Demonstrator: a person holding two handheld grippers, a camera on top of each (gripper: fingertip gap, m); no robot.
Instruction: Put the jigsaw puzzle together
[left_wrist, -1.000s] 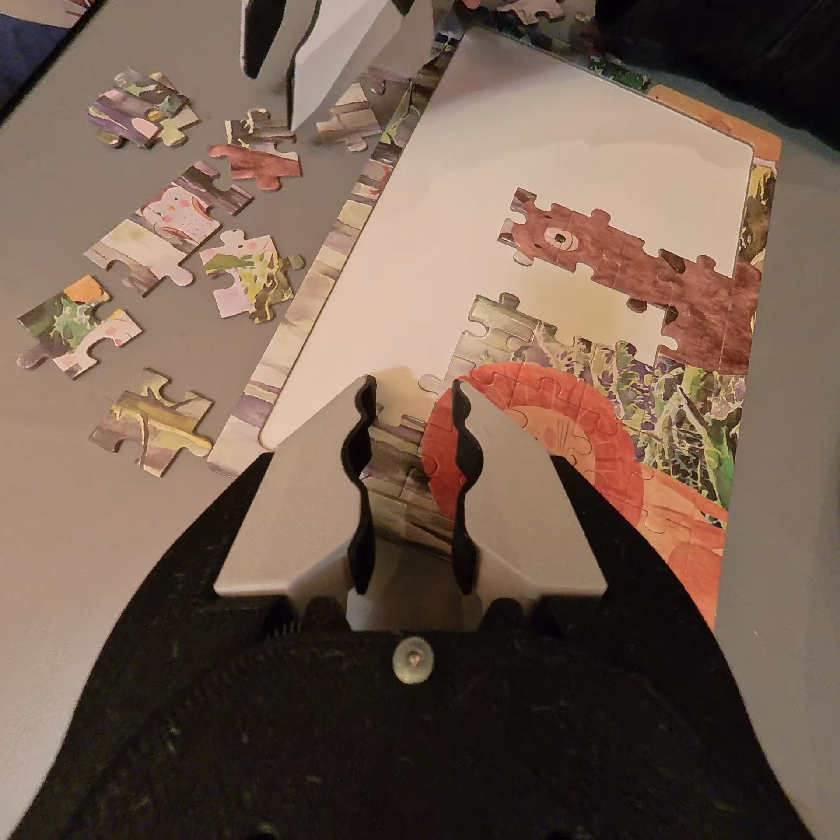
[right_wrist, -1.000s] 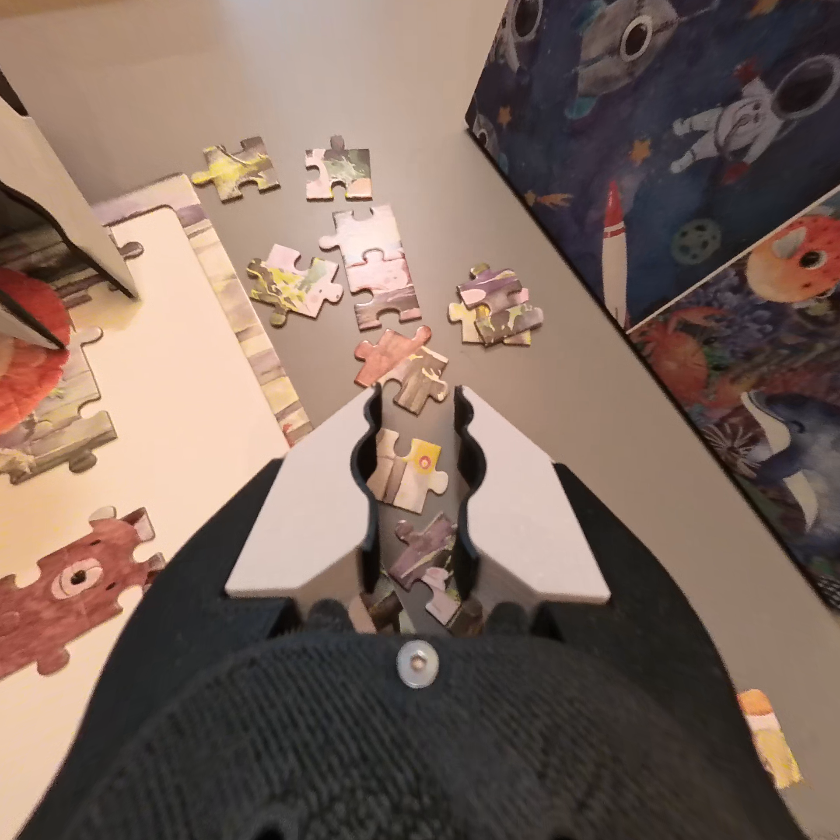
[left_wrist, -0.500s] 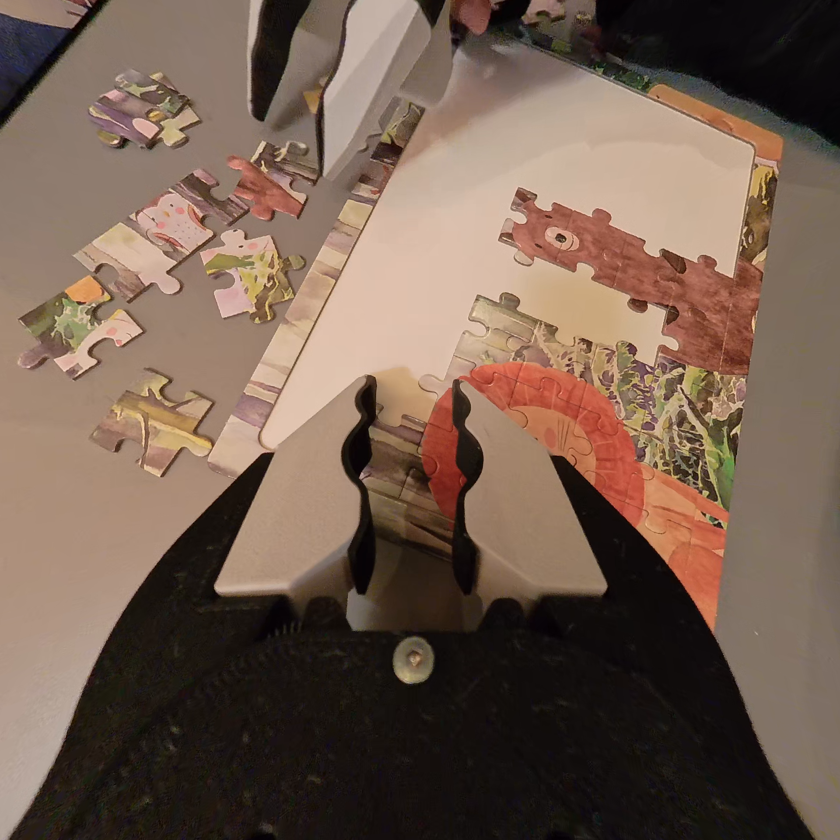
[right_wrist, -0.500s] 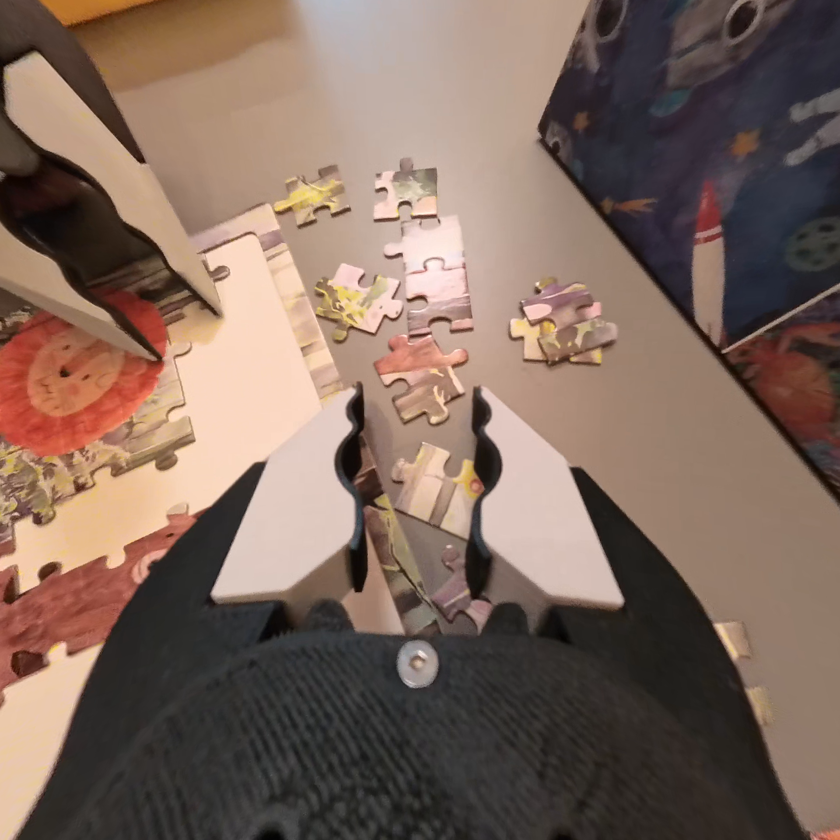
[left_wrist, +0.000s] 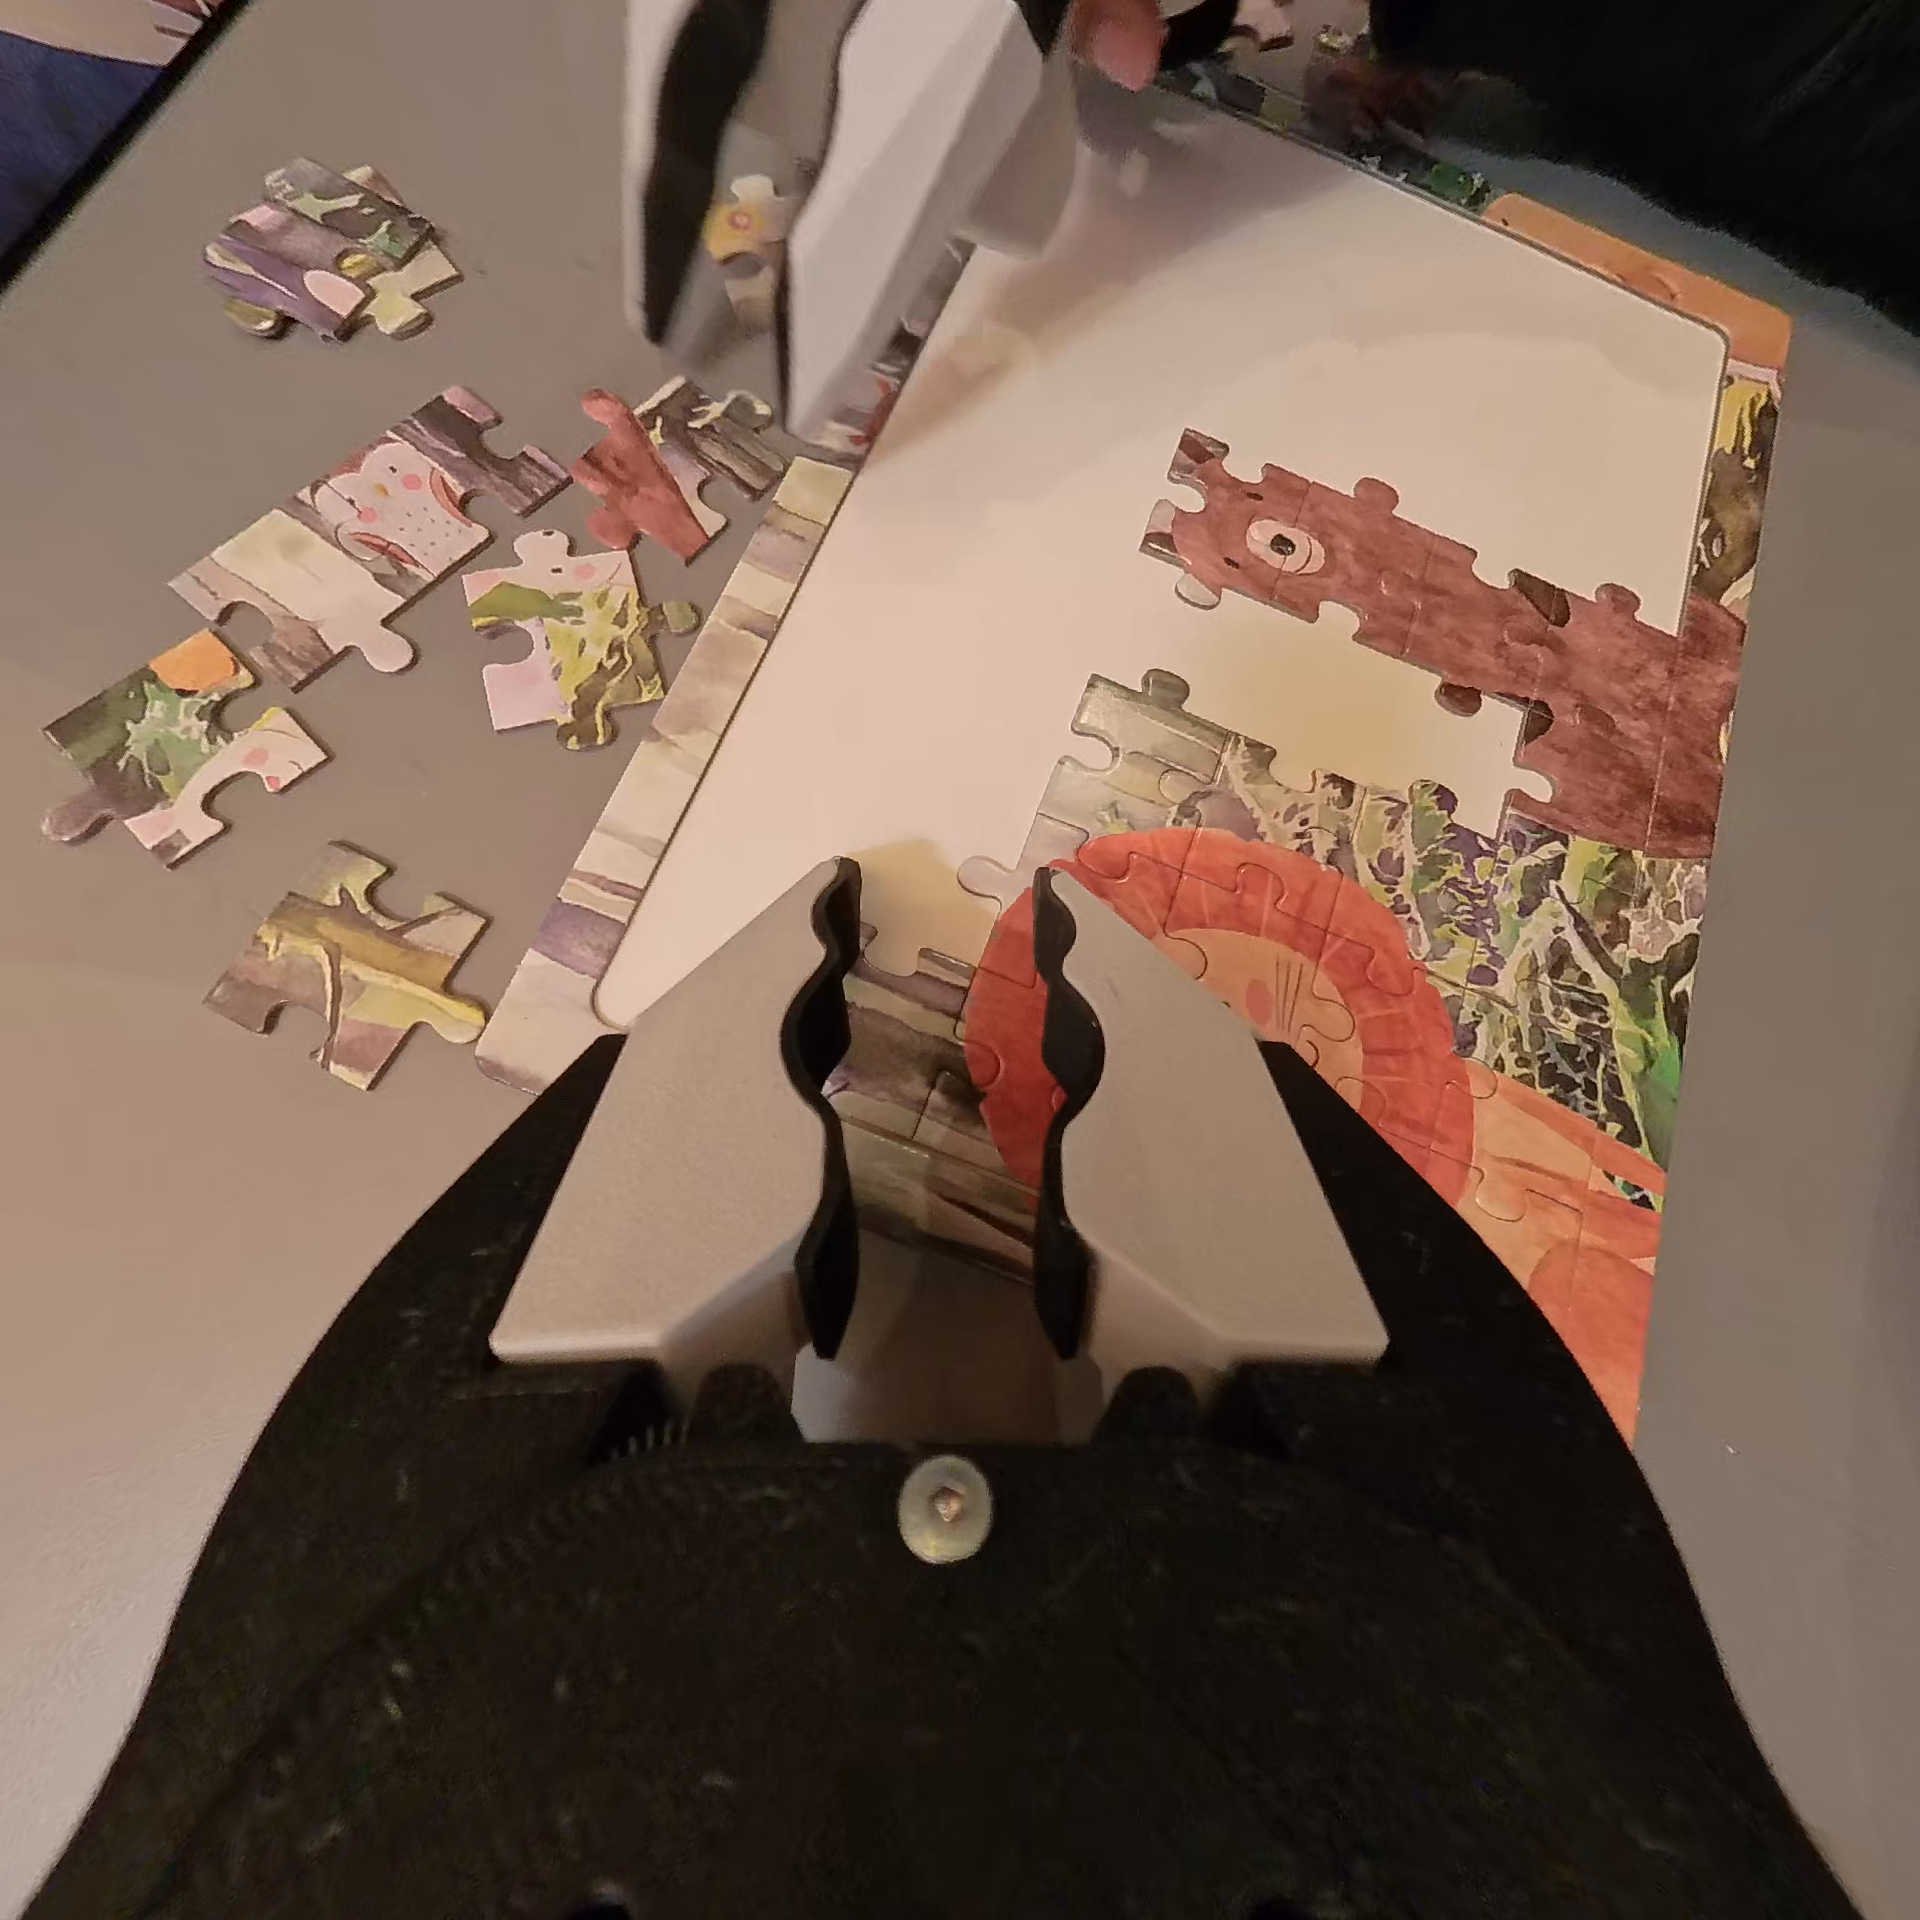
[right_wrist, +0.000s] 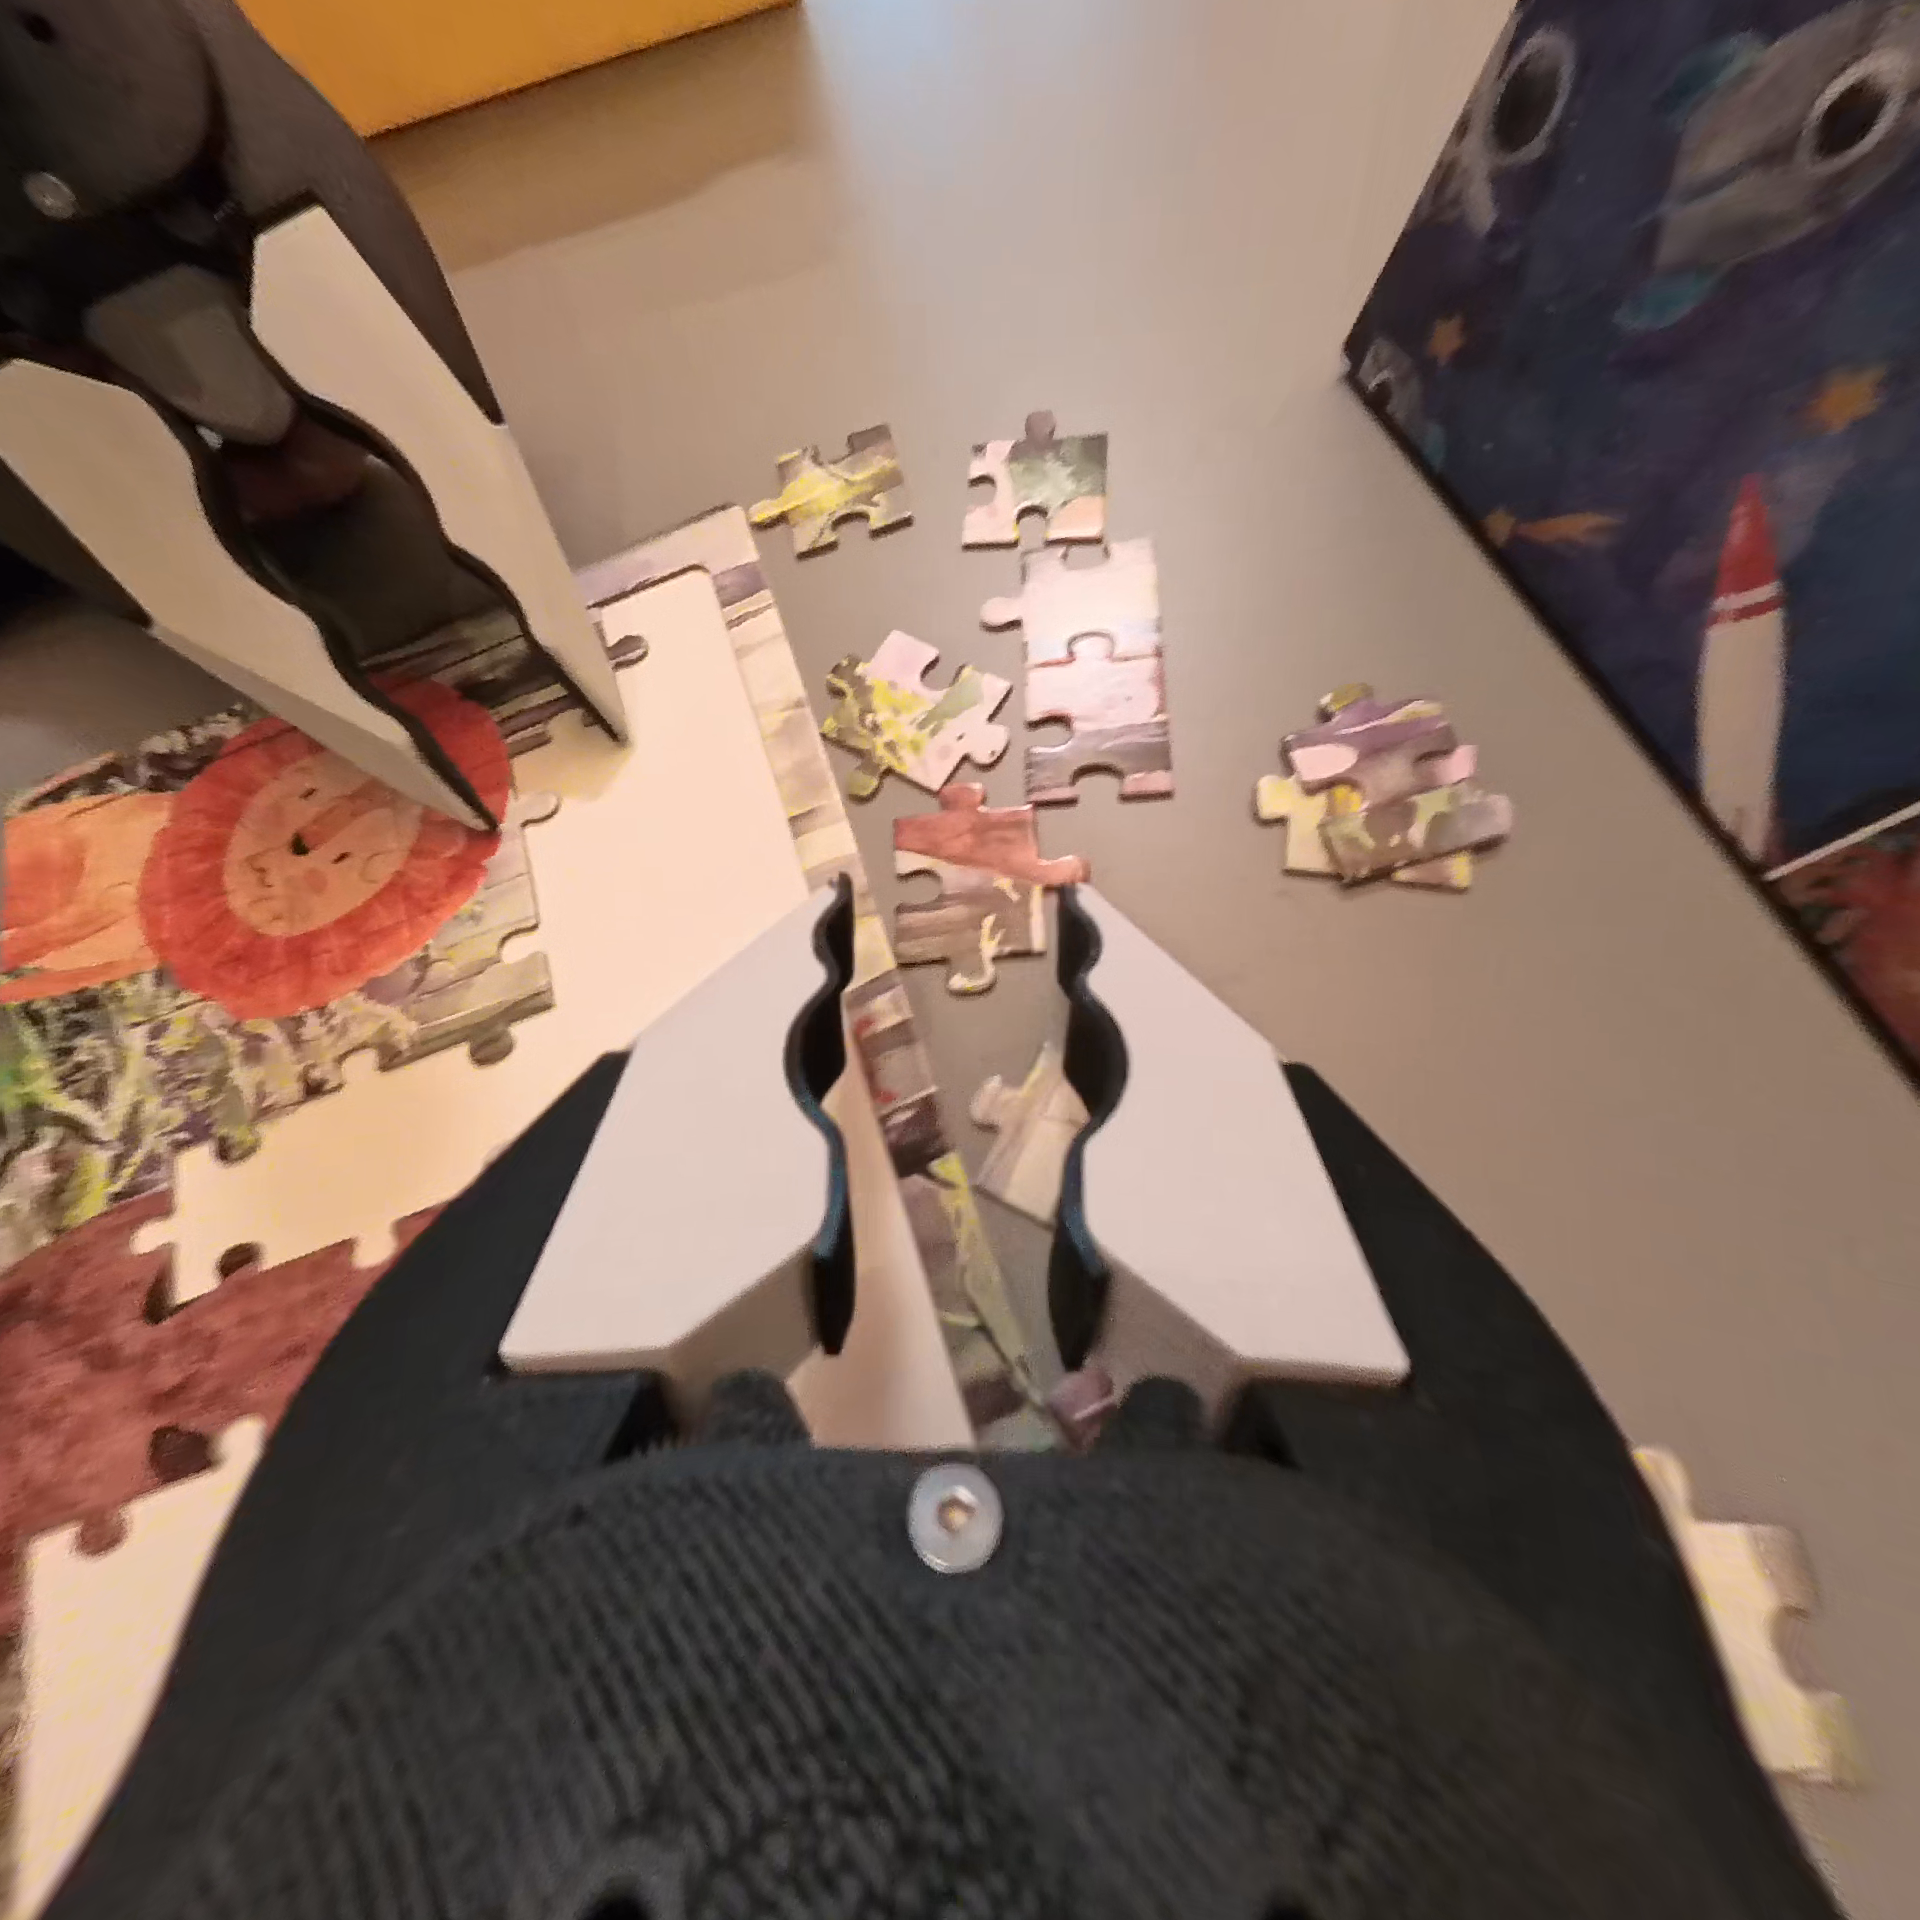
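The puzzle tray (left_wrist: 1039, 468) holds a joined lion (left_wrist: 1247, 935) and brown bear (left_wrist: 1455, 603); much of its white base is bare. My left gripper (left_wrist: 945, 873) is open and empty, low over the tray's near left corner by the lion's mane. My right gripper (right_wrist: 956, 894) is open and empty above the tray's patterned border, with its tips at a red-brown loose piece (right_wrist: 966, 852). A pale piece (right_wrist: 1029, 1132) lies under its fingers. The right gripper also shows, blurred, in the left wrist view (left_wrist: 727, 364). The left gripper shows in the right wrist view (right_wrist: 551, 774).
Several loose pieces (left_wrist: 312, 582) lie on the grey table left of the tray, with a small stack (right_wrist: 1382, 800) farther out. Space-themed picture boards (right_wrist: 1662, 416) border the table beyond them. A pale piece (right_wrist: 1745, 1621) lies near the right gripper's body. To the pale piece (right_wrist: 1029, 1132): right tips about 5 cm, left tips about 15 cm.
My right gripper has moved along the tray's border toward the left gripper. The red-brown piece has slid and turned a little toward the tray. My left gripper has stayed still.
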